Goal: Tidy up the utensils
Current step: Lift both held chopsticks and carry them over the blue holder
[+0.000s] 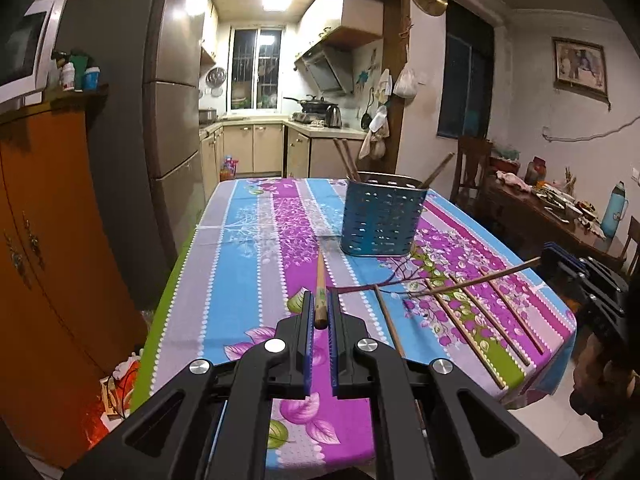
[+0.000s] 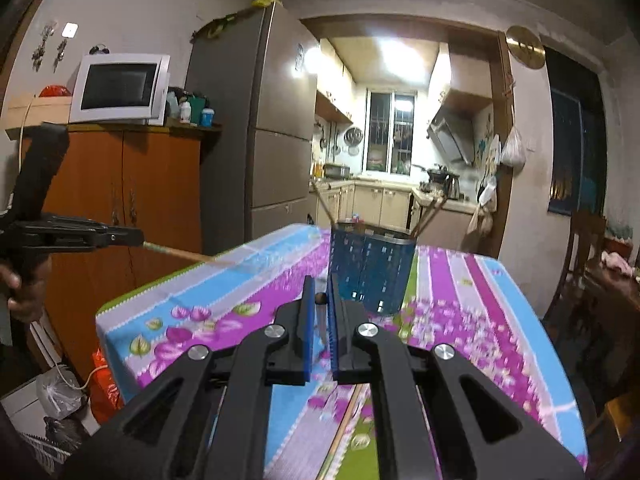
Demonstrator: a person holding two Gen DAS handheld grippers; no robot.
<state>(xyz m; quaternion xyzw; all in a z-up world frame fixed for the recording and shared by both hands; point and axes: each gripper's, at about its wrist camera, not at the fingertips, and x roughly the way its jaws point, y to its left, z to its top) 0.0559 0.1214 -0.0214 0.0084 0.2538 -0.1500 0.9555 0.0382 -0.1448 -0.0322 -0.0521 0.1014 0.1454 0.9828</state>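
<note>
So the bench (image 1: pixel 248 216) is covered in a loud purple, blue and white flowery cloth, and its left edge drops straight off toward an orange cupboard (image 1: pixel 52 240) and a tall grey fridge (image 1: pixel 120 120), so that side is pretty tight. The right edge has more open floor, with a dark side table (image 1: pixel 552 216) well apart from it.

The blue perforated holder (image 1: pixel 380 216) stands upright around the middle of the bench, a few chopsticks already leaning out of its top. Four more loose chopsticks (image 1: pixel 476 328) lie roughly side by side on the cloth near the right edge.

The left claw (image 1: pixel 320 312) is clamped on a wooden chopstick (image 1: pixel 320 284) pointing forward toward the holder. The right claw (image 2: pixel 319 300) is pinching its own thin brown chopstick (image 1: pixel 480 280) by one end, the rest slanting down over the loose ones.
</note>
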